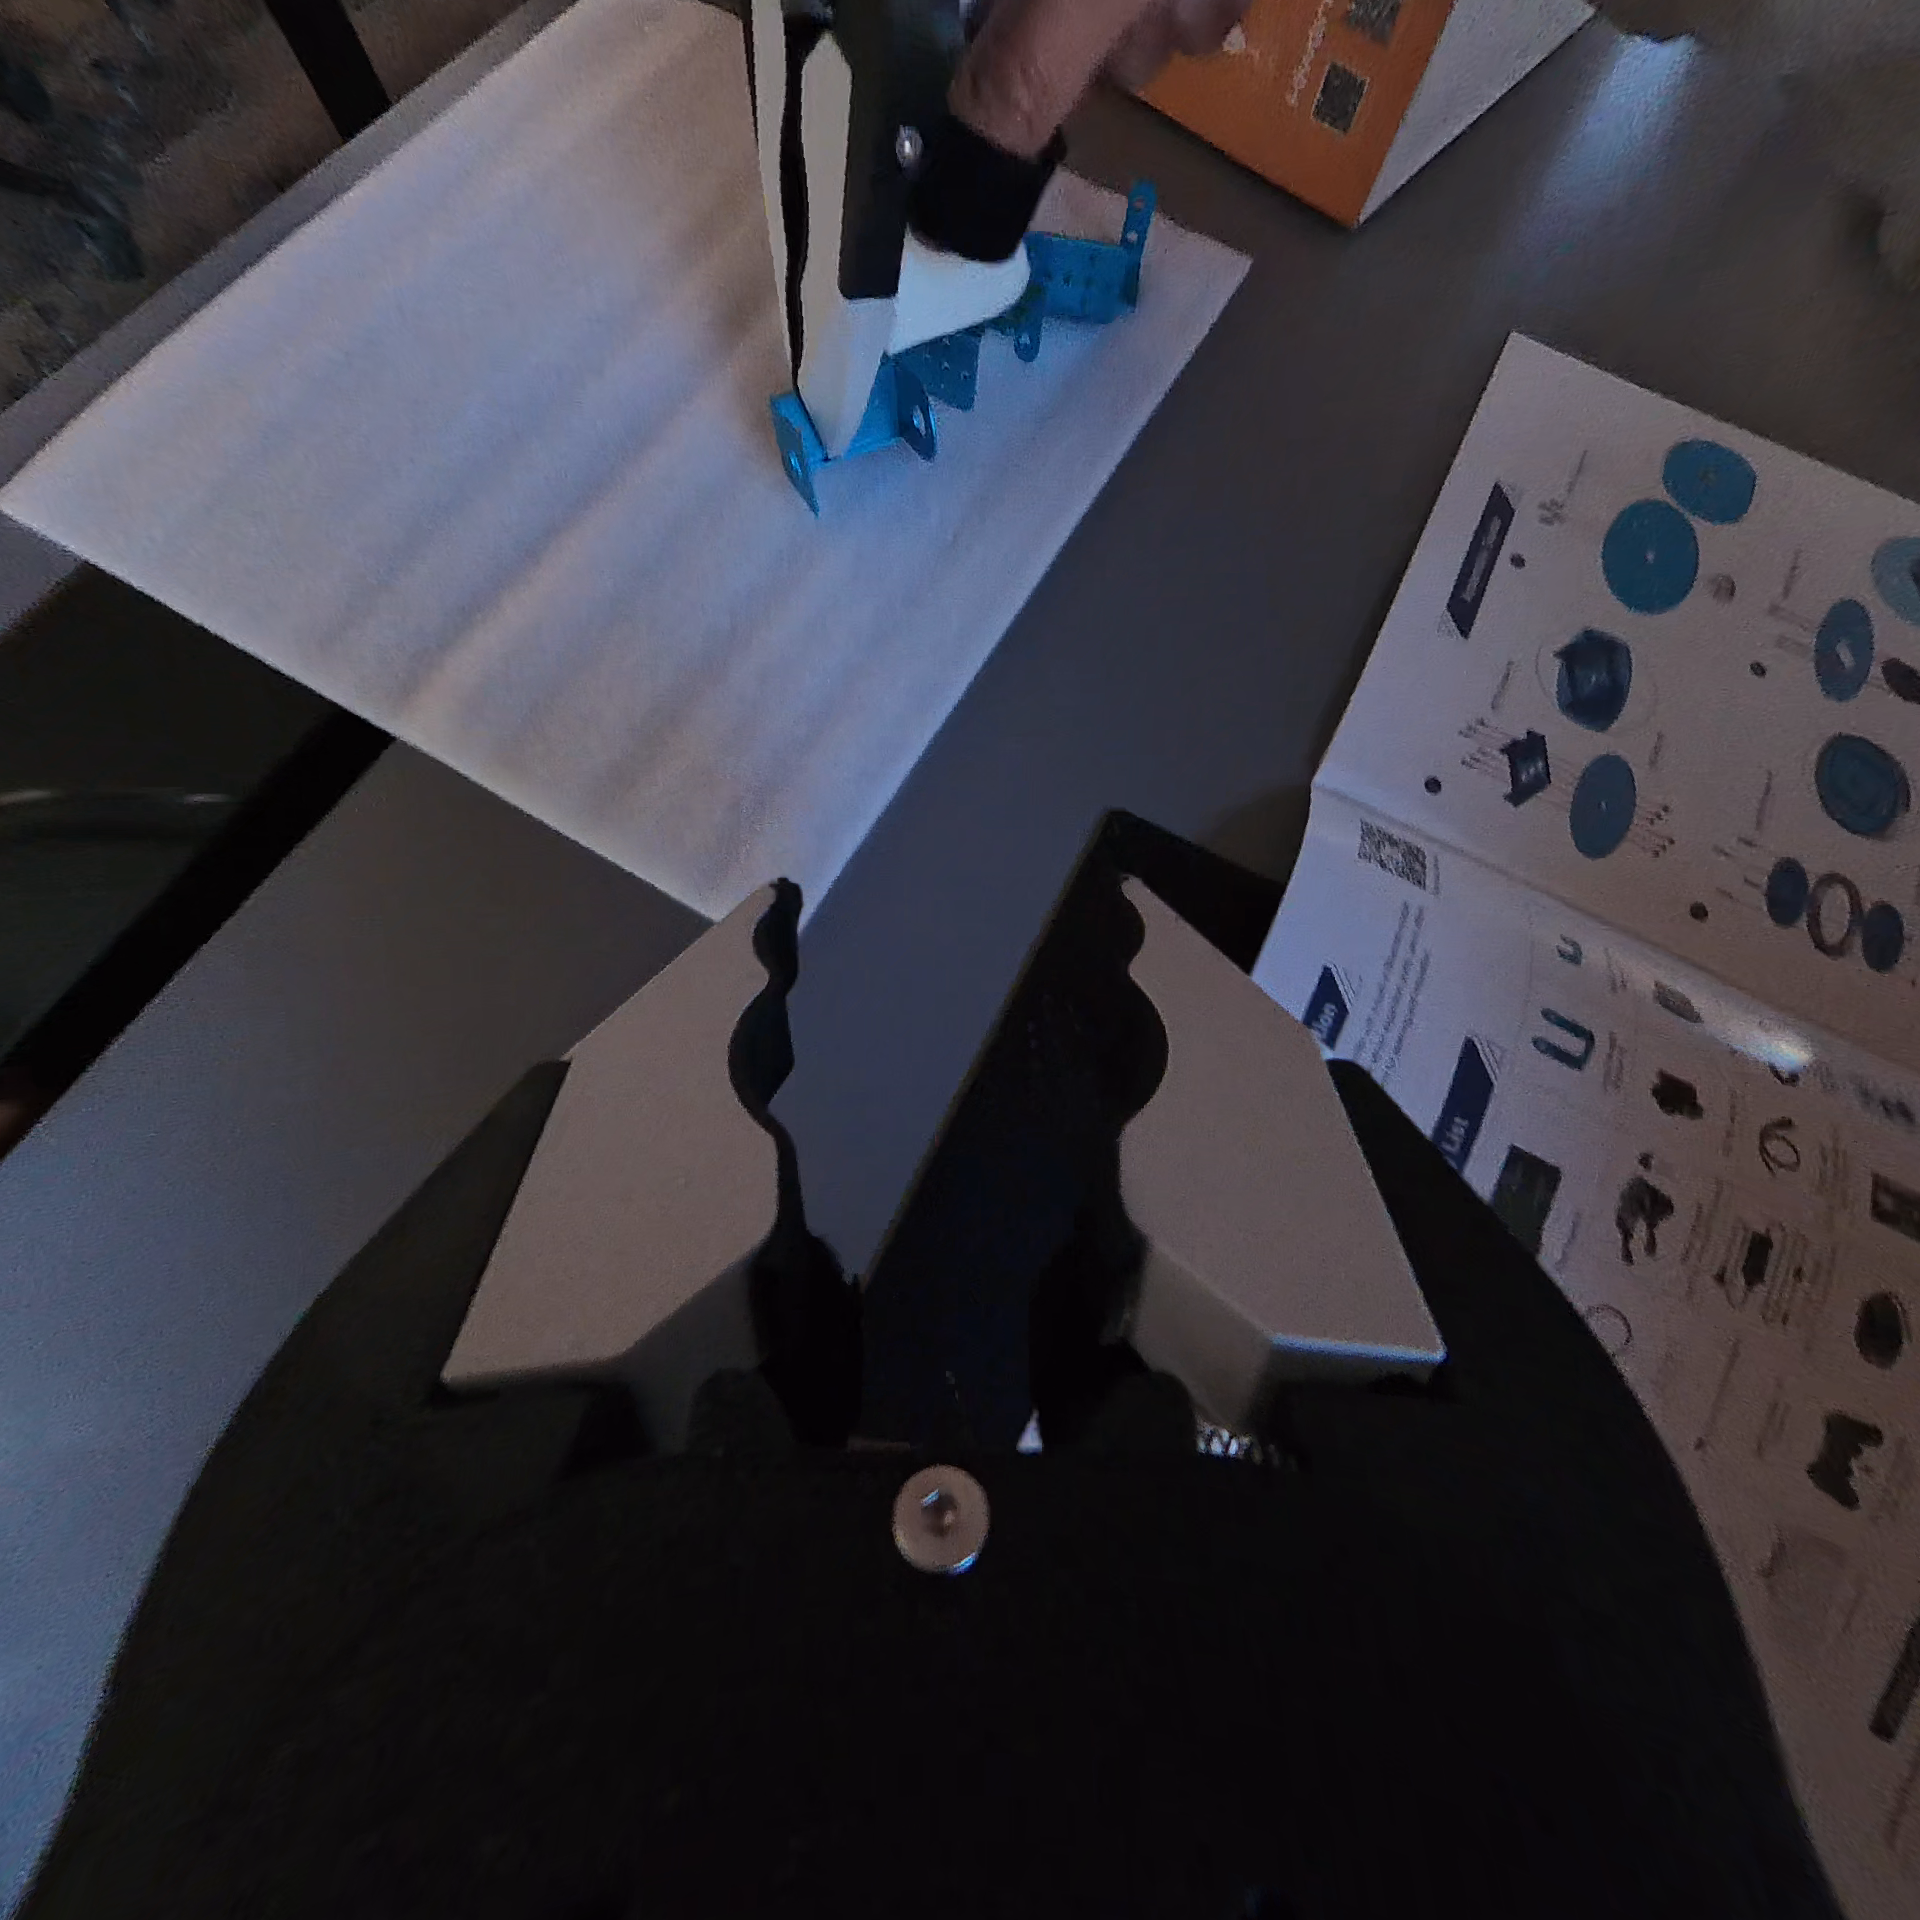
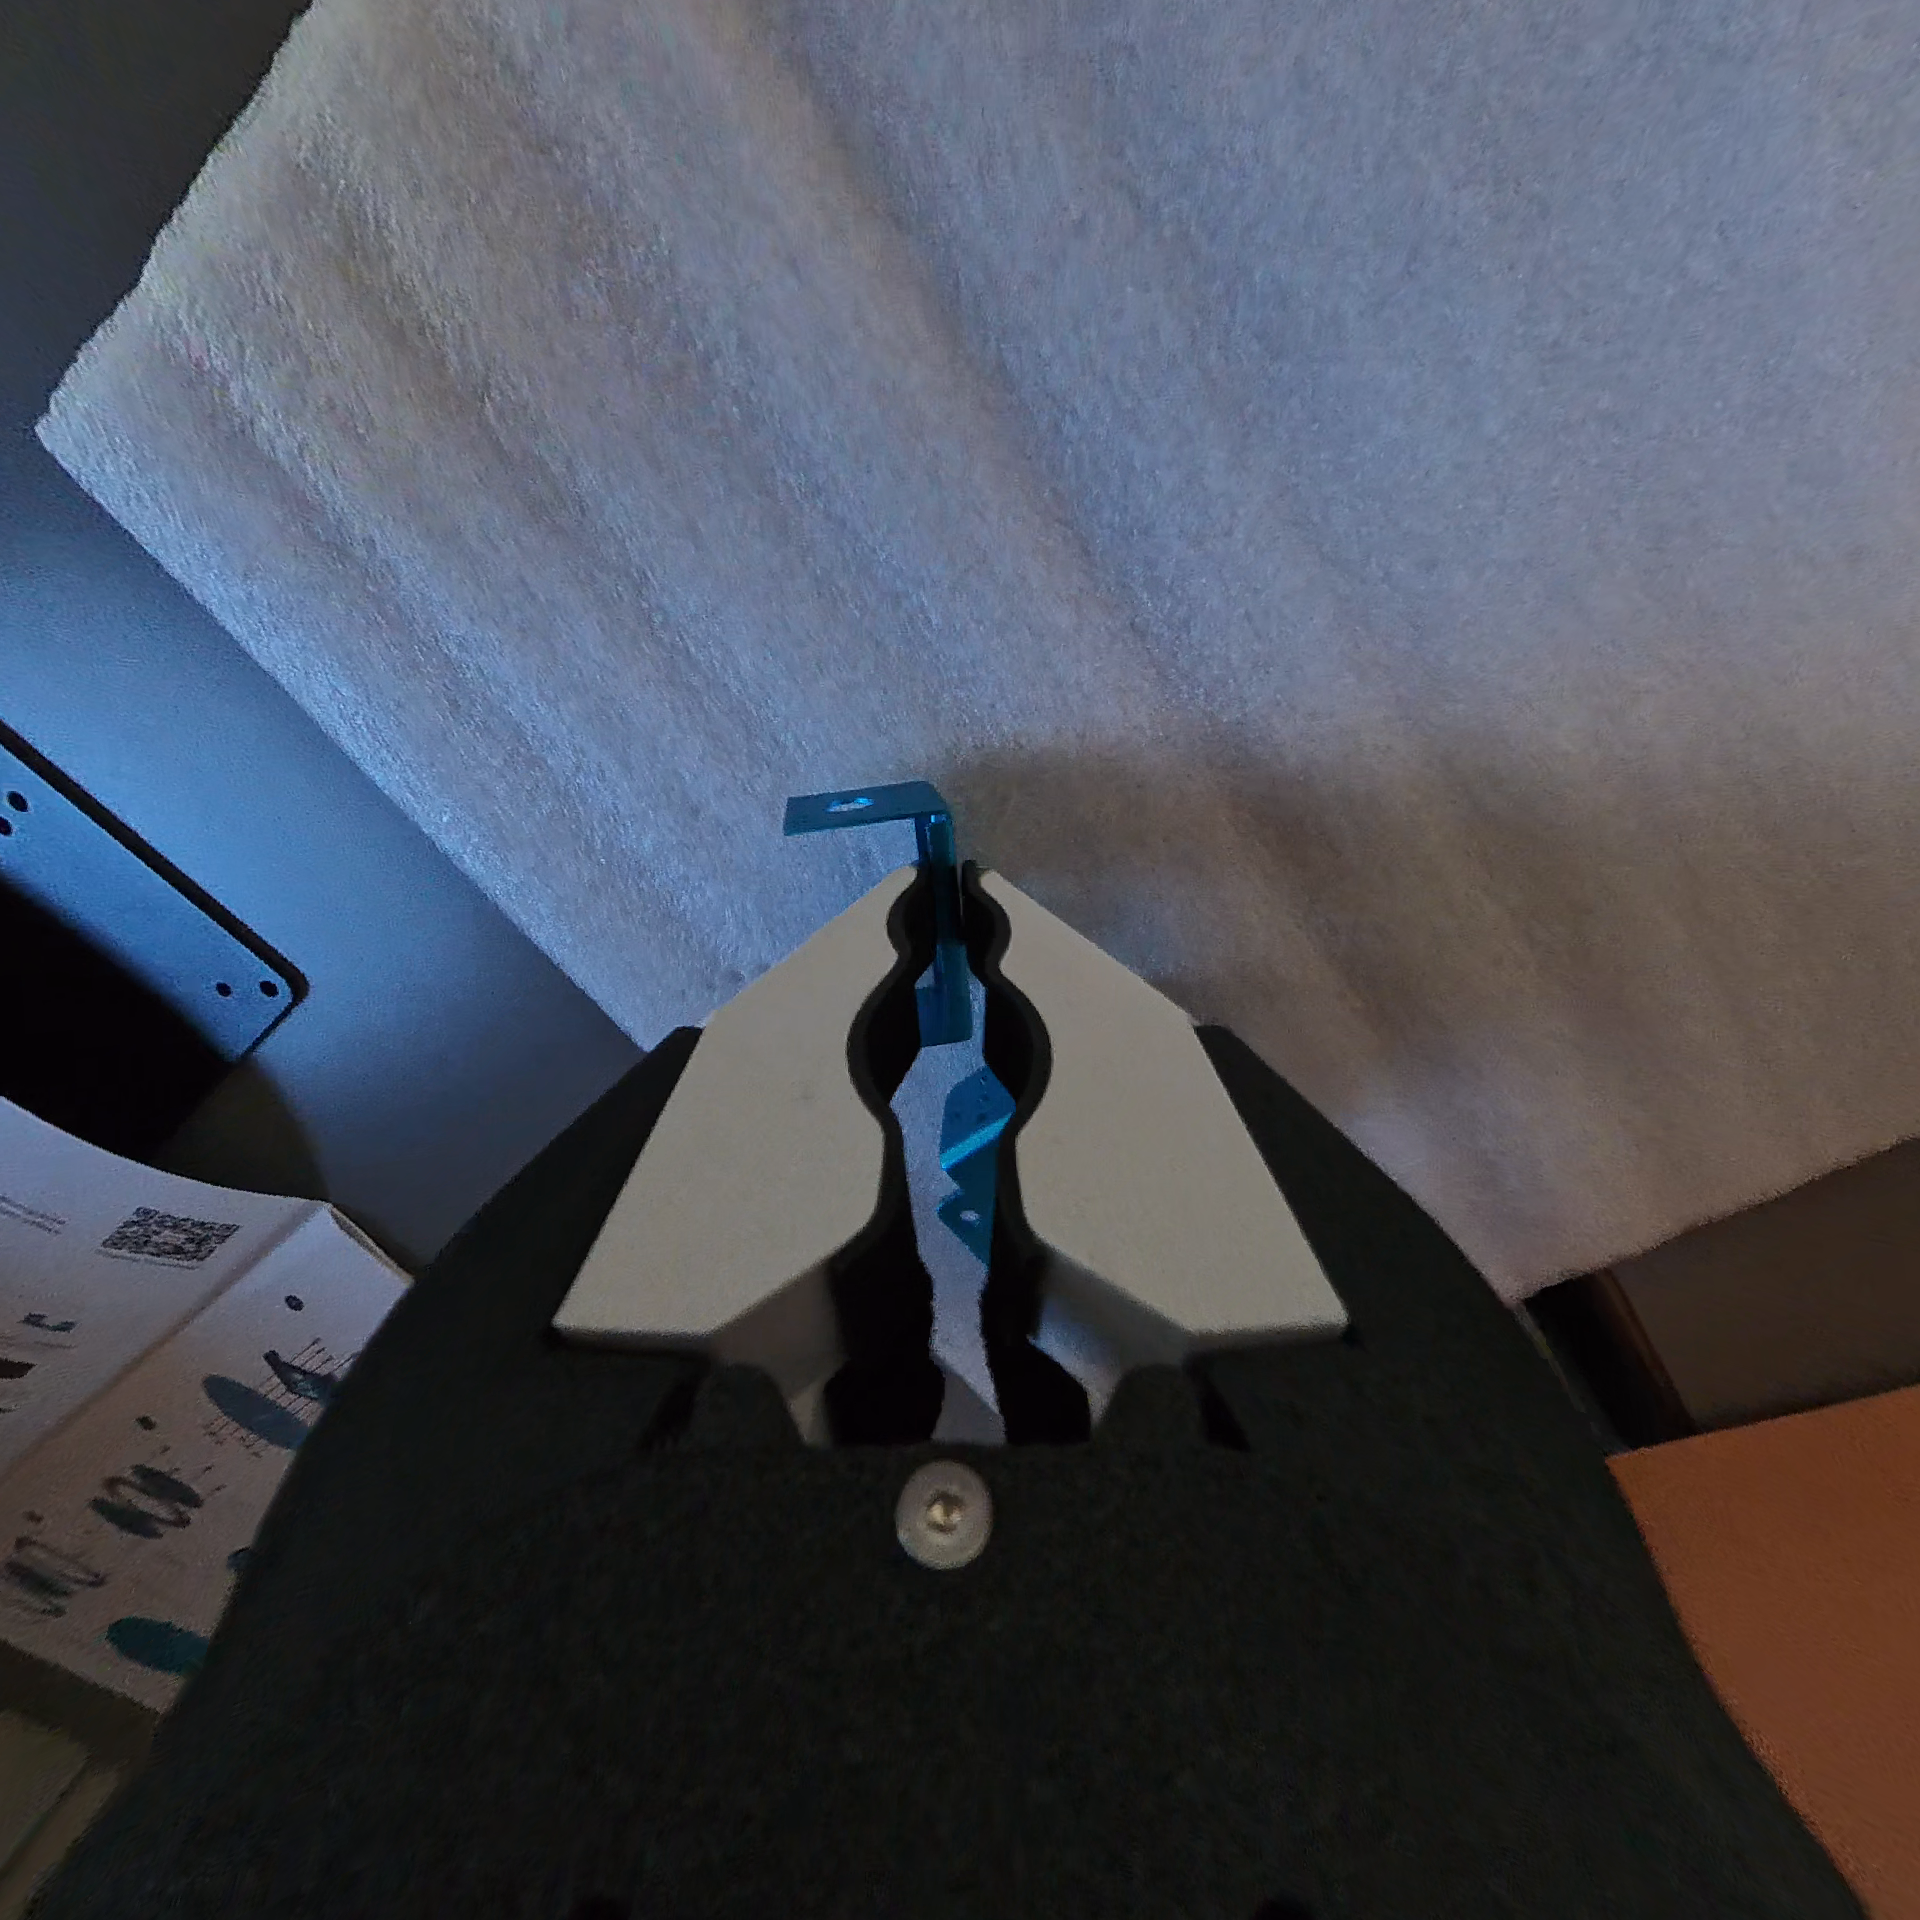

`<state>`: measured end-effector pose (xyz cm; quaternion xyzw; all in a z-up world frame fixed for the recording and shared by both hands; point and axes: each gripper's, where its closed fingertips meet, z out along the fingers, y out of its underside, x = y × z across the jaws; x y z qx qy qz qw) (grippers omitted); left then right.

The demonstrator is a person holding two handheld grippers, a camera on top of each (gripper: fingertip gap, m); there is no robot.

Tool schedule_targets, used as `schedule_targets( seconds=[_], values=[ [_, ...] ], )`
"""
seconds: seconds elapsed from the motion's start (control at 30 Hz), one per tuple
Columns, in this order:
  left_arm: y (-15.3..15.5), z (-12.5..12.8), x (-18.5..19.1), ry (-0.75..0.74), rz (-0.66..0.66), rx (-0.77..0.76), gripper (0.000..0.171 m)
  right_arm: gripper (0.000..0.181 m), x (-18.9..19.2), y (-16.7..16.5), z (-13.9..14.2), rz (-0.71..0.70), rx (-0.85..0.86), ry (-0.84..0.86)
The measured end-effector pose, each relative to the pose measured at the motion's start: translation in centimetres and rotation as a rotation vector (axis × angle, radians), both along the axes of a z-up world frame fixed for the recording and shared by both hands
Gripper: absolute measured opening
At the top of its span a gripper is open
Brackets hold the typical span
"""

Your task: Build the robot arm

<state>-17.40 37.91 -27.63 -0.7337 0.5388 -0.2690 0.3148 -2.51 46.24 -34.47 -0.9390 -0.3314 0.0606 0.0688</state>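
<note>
Black housing and 2 pale fingers of the left gripper (image 1: 961, 914) fill the near left wrist view; the fingers are spread, nothing is held, and they hang above the grey table (image 1: 1195, 582). Beside them a printed parts sheet (image 1: 1621, 831) is laid. Farther off, on the white foam sheet (image 1: 520, 436), the right gripper (image 2: 943, 883) is pinched on a blue angle bracket (image 2: 940, 925), with more blue perforated brackets (image 1: 1081, 275) just behind. An orange box (image 1: 1340, 94) is seen beyond. The pinch is judged best kept square on the thin flange, lest it twist.
</note>
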Motion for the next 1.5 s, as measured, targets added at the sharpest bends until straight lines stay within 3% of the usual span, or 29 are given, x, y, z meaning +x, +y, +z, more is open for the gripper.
schedule_targets(
  seconds=[0.1, 0.23, 0.3, 0.37, 0.43, 0.5, 0.57, 0.73, 0.77, 0.93, 1.0, 1.07, 1.17, 1.23, 1.33, 1.5],
  values=[
    [-1.4, 0.3, -0.9, -0.017, 0.009, -0.006, 0.058, 0.026, 1.2, -0.8, 0.8, 0.014, 0.011, -0.017],
    [-4.0, 2.0, -1.3, -0.080, 0.014, 0.021, 0.058, 0.028, 4.4, -4.1, 6.4, 0.086, 0.133, 0.047],
    [-5.6, 2.9, -1.4, -0.114, 0.014, 0.035, 0.058, 0.028, 8.9, -6.3, 9.3, 0.108, 0.204, 0.029],
    [-7.0, 3.7, -1.5, -0.143, 0.027, 0.038, 0.058, 0.025, 15.1, -8.2, 10.9, 0.037, 0.266, 0.000],
    [-8.1, 4.5, -1.4, -0.171, 0.050, 0.027, 0.058, 0.024, 21.4, -10.7, 10.3, -0.096, 0.219, -0.015],
    [-9.0, 5.4, -1.0, -0.214, 0.065, 0.032, 0.058, 0.025, 25.3, -13.0, 8.5, -0.189, 0.134, 0.012],
    [-9.8, 6.3, -0.1, -0.247, 0.071, 0.046, 0.058, 0.022, 28.4, -13.3, 6.9, -0.223, 0.156, -0.042],
    [-12.4, 7.6, 2.6, -0.244, 0.026, 0.066, 0.058, 0.026, 30.9, -12.4, 3.5, -0.210, 0.099, -0.099],
    [-13.2, 7.8, 3.1, -0.245, 0.011, 0.060, 0.058, 0.015, 31.4, -12.2, 3.2, -0.150, 0.114, -0.143],
    [-15.8, 8.3, 5.0, -0.252, -0.035, 0.009, 0.058, 0.005, 31.7, -12.8, 1.2, 0.025, 0.093, -0.182],
    [-15.8, 8.6, 5.9, -0.258, -0.037, 0.027, 0.058, 0.000, 31.5, -12.5, 1.8, 0.082, 0.149, -0.215],
    [-15.7, 9.2, 7.3, -0.271, -0.039, 0.035, 0.057, 0.000, 29.9, -11.9, 4.3, 0.062, 0.228, -0.158],
    [-14.7, 11.2, 10.2, -0.327, 0.002, 0.034, 0.057, 0.000, 25.8, -11.2, 10.2, 0.081, 0.420, -0.123],
    [-13.7, 12.8, 12.4, -0.362, 0.036, 0.004, 0.055, 0.000, 20.7, -12.0, 14.0, 0.202, 0.547, -0.072],
    [-11.9, 14.1, 15.7, -0.379, 0.053, -0.082, 0.055, 0.000, 13.4, -13.5, 18.5, 0.460, 0.846, -0.144],
    [-11.3, 12.7, 18.3, -0.335, 0.052, -0.286, 0.058, 0.000, 6.2, -15.8, 20.7, 0.619, 1.095, -0.242]
  ],
)
